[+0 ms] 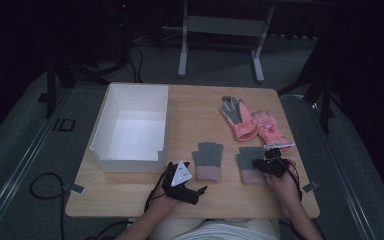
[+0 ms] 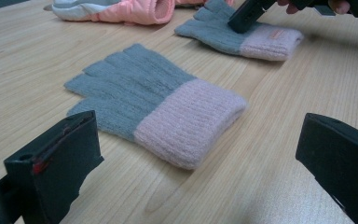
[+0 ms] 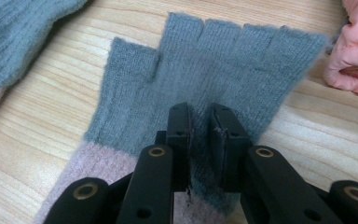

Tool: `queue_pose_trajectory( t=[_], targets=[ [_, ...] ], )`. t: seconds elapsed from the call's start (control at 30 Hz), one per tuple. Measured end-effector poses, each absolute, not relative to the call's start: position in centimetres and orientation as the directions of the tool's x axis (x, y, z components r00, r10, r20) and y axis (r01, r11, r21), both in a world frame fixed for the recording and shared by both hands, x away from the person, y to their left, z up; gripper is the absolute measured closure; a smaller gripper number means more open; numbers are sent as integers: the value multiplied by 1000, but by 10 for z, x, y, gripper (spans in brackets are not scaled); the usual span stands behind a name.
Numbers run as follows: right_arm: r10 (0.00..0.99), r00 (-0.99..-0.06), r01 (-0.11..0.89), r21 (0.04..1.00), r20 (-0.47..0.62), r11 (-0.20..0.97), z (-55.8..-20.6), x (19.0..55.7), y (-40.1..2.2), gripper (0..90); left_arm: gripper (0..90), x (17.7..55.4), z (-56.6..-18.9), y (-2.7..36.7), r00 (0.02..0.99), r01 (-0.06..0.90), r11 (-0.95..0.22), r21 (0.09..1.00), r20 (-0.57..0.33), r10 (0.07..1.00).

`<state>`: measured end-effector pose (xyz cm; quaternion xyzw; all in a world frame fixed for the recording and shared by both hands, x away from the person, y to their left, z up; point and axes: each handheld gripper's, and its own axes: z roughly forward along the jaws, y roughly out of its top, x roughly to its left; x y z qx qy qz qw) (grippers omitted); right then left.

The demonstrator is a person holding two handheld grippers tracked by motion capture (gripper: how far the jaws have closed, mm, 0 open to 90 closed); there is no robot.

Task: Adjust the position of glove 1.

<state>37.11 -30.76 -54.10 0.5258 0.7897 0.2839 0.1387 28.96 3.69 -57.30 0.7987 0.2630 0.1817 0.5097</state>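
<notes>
1. A grey knitted fingerless glove with a pale pink ribbed cuff [image 3: 200,88] is seen lying flat on the light wooden table [image 1: 195,115], near its front right edge, with its finger ends pointing away from the person.
2. The right gripper [image 3: 200,135] is set down on the middle of this glove. Its jaws are nearly together, with only a narrow gap between them; a thin fold of grey knit appears to lie in that gap, but whether it is truly pinched cannot be told.
3. The matching second grey and pink knitted glove [image 2: 154,102] lies just to the left, apart from the first. In front of it the left gripper [image 2: 196,154] is held with its jaws spread wide and nothing between them.
4. A pair of thicker pink padded gloves [image 1: 252,122] lies farther back on the right, and a white rectangular open box [image 1: 132,125] stands on the left half of the table.
5. The glove is judged to be light, soft and limp: it will sag and fold when lifted, and nothing in it can break.
6. Loose knit may slip from a shallow pinch. A deeper bite through both layers is advised, either at the palm or at the thicker ribbed cuff.
</notes>
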Motion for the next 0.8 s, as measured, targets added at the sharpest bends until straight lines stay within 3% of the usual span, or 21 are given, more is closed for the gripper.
queue_pose_trajectory(
  t=[0.27, 0.43, 0.6, 0.8],
  targets=[
    [901, -429, 743, 595, 72, 306, -536, 371, -309, 724, 0, 289, -573, 37, 797, 233, -344, 910, 24, 604],
    [821, -572, 639, 626, -4, 448, -525, 369, -315, 698, 0, 290, -573, 37, 797, 233, -344, 909, 24, 604],
    [730, -682, 577, 585, -39, 570, -525, 374, -317, 659, 0, 290, -573, 37, 796, 235, -345, 909, 24, 605],
    [696, -717, 566, 547, -42, 617, -528, 382, -317, 626, 0, 289, -573, 37, 795, 233, -346, 909, 27, 605]
  ],
)
